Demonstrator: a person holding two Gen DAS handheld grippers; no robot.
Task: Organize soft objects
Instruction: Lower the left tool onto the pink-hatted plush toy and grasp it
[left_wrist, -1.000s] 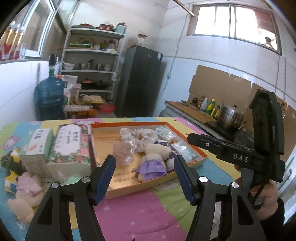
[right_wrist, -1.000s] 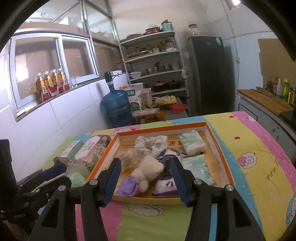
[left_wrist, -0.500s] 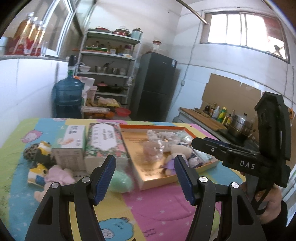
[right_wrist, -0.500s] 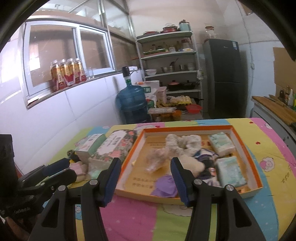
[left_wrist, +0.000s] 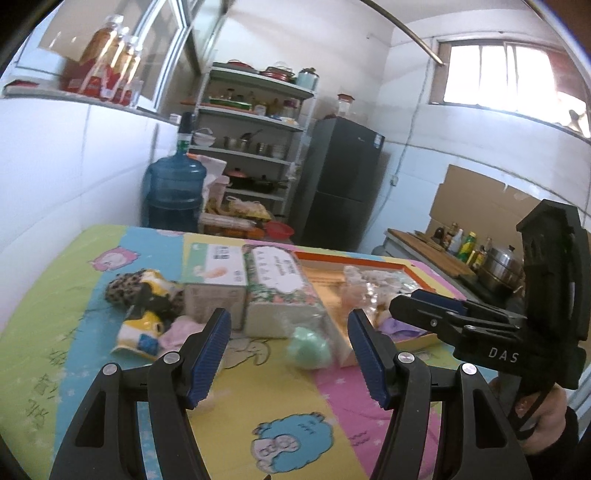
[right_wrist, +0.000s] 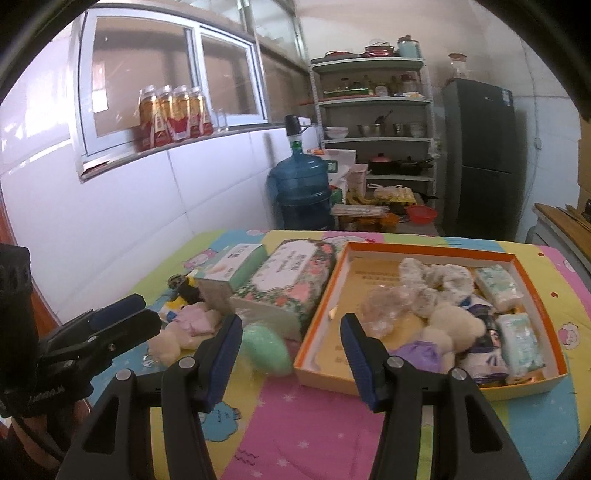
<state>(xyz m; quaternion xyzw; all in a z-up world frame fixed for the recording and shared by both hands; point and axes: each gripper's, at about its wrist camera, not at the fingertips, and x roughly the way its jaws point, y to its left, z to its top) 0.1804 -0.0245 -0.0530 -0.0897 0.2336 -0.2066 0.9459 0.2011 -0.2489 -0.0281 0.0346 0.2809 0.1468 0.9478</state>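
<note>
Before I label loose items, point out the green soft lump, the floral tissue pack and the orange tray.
green soft lump (right_wrist: 266, 349), right wrist view, middle of its top.
floral tissue pack (right_wrist: 291, 275), right wrist view, white label.
orange tray (right_wrist: 369, 387), right wrist view, near outer wall.

Both wrist views look forward and slightly down, low over the bright patchwork-patterned cloth table. The 2 views share the orange-rimmed cardboard tray and the round mint-green soft toy.

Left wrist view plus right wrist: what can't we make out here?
- Orange tray, left wrist view: its near-right contents are hidden behind the right gripper.
- Green soft object: motion-blurred in both views, identity unclear.
- Floral tissue pack label: print too small to read.
- Leopard-print toy: right wrist view shows only a sliver behind the white box.
</note>
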